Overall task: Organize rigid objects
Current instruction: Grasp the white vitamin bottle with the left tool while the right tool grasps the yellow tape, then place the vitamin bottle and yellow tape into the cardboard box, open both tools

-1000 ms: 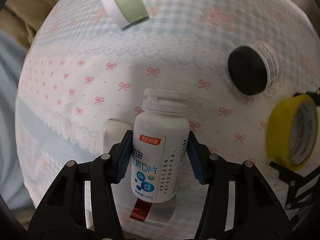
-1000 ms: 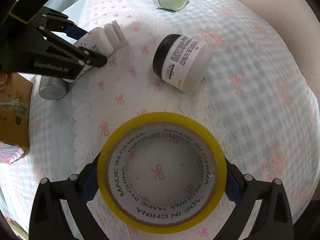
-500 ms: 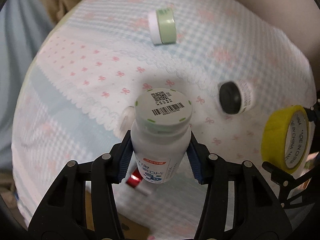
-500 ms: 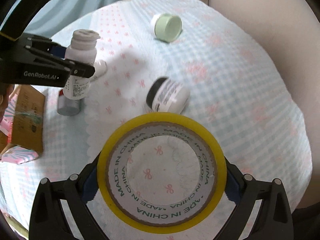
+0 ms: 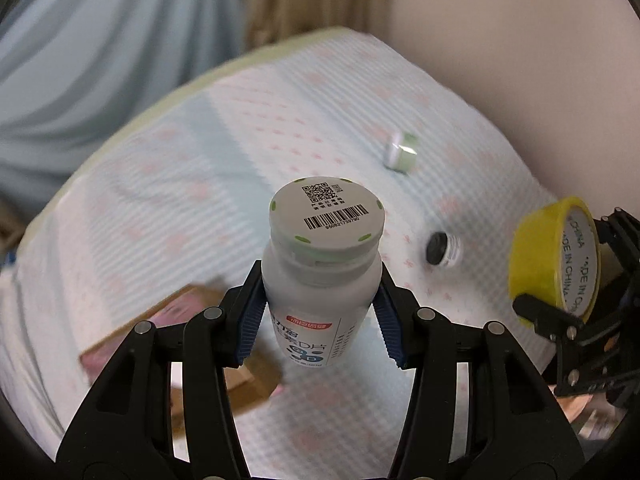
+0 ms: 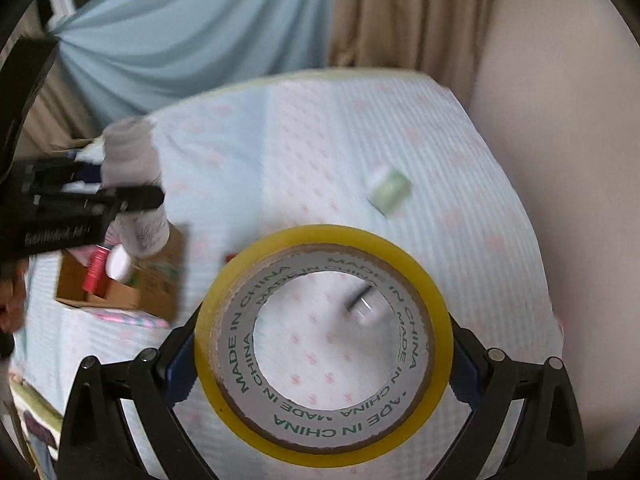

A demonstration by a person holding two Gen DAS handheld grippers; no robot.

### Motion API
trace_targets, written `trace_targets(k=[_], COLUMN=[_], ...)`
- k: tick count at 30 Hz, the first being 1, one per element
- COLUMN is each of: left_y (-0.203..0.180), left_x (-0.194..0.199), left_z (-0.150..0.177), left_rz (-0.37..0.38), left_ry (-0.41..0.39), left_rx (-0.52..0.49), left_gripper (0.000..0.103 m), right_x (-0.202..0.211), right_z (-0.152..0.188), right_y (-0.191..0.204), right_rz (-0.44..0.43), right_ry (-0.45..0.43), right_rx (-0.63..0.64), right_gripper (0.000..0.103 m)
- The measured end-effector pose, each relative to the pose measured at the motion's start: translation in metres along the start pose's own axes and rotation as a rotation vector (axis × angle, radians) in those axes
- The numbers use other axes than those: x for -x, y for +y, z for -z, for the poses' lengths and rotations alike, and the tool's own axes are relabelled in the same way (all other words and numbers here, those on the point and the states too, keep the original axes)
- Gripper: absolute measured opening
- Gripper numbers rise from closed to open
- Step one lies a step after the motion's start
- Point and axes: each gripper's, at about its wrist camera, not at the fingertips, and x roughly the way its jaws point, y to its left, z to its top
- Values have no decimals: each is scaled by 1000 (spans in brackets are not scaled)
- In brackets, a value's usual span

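A bed [image 6: 460, 152] covered in a pale blue and white quilted spread with small pink bows fills both views; its far edge runs below a light blue curtain [image 6: 192, 32] and a tan one, and its right edge lies close along a beige wall [image 6: 560, 140]. The middle of the spread is mostly bare, giving wide room between the scattered things.

Near the left edge sits an open brown cardboard box [image 6: 120, 296] with a red cylinder and a white cap showing inside.

The right gripper [image 6: 324, 364] clamps a yellow roll of packing tape with a printed cardboard core [image 6: 324, 344] by its outer rim, held well above the spread.

The left gripper [image 5: 320, 312] has its blue pads pressed against the sides of an upright white plastic pill bottle with a barcode lid [image 5: 320, 276], raised over the box and the left part of the bed.

A small white jar with a black lid [image 5: 442, 249] lies on its side near the middle right. A pale green and white jar [image 5: 402, 151] lies farther back, towards the far right corner, well apart from the rest.
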Motion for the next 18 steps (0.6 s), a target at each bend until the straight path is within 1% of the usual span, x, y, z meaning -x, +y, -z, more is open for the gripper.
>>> trace_targets(k=[3,6,10,14,18], left_y=[34,72,122,175,222], left_x=[38,62,84,95,92], left_z=[14,33,63,97,128], left_rz=[-20,-36,-67,-78,-83], left_ry=[-46,-76,-89,-76,-54], left_rx=[90,162,214,246,247], left_gripper=[47,47,47,47,47], right_x=[18,29,32,21,-6], right_z=[-27,-48,-65,-77,-78], right_y=[28,63,112,170,217], right_rz=[-43,-82,-132,-162,-190], right_ry=[-30,-51,-56,-18,34], right_rx=[43,80,93,89,46], right_gripper=[98,98,98,98,98])
